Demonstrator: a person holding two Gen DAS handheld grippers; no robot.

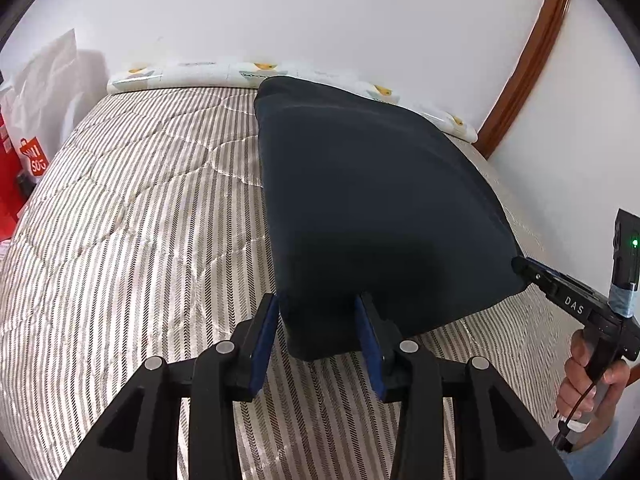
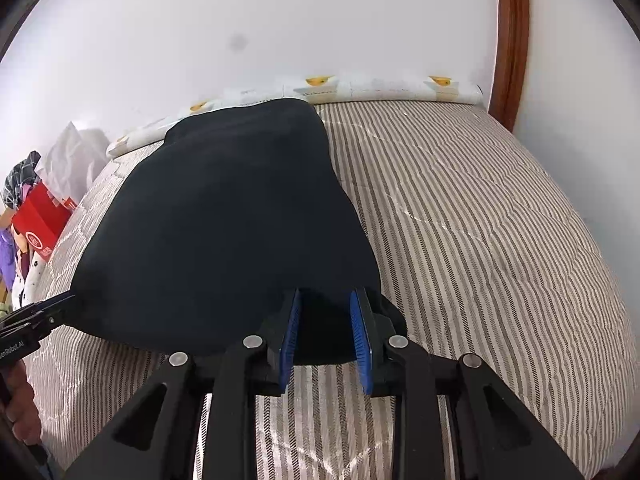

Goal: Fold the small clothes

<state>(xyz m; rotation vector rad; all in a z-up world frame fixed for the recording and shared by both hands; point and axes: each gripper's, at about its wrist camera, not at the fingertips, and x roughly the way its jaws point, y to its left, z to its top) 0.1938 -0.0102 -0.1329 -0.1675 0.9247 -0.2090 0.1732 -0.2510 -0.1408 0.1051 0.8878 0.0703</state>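
Observation:
A dark navy garment (image 1: 372, 200) lies spread flat on the striped mattress (image 1: 140, 220). My left gripper (image 1: 322, 308) is open, its blue pads on either side of the garment's near left corner. My right gripper (image 2: 326, 304) is open too, its pads astride the near right corner of the garment (image 2: 224, 232). The right gripper also shows at the right edge of the left wrist view (image 1: 524, 268), its tips at the cloth's edge. The left gripper shows at the left edge of the right wrist view (image 2: 60, 304).
The mattress (image 2: 480, 240) runs to a white wall, with a patterned white roll (image 1: 192, 72) along its far edge. A red and white shopping bag (image 1: 32, 160) stands at the left. A wooden door frame (image 2: 512, 40) is at the right.

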